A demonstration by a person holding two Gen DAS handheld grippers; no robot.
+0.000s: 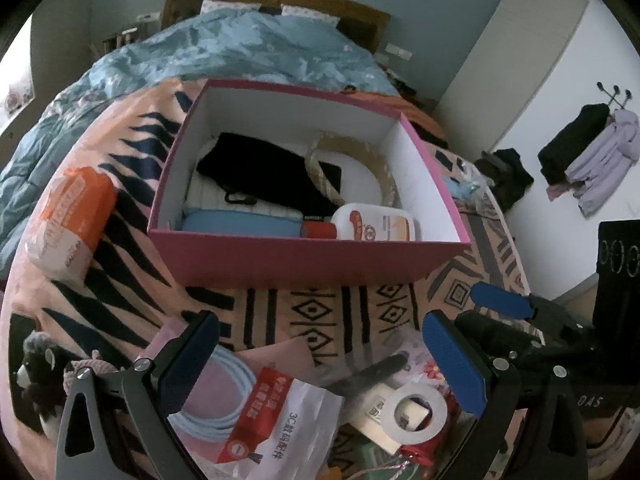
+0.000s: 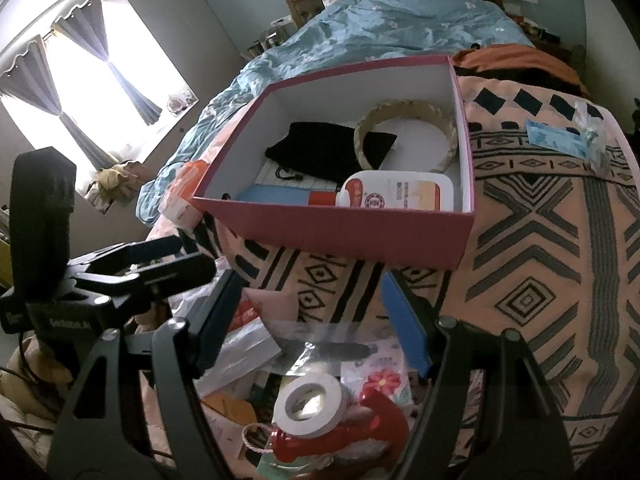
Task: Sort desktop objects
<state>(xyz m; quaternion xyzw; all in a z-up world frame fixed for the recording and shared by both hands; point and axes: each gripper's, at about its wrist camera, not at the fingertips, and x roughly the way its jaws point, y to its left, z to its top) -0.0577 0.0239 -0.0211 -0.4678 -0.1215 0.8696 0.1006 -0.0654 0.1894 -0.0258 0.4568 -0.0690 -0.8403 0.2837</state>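
Both claws hang released over my clutter: left claw (image 1: 320,364) above a cable packet (image 1: 256,412), right claw (image 2: 316,320) above a tape roll (image 2: 312,402). Beyond them sits the pink box (image 1: 304,260) (on the bed's patterned blanket (image 2: 540,260)), holding a white bottle (image 1: 376,222), black pouch (image 1: 272,168), woven headband (image 2: 404,108) and a blue item (image 1: 240,224).
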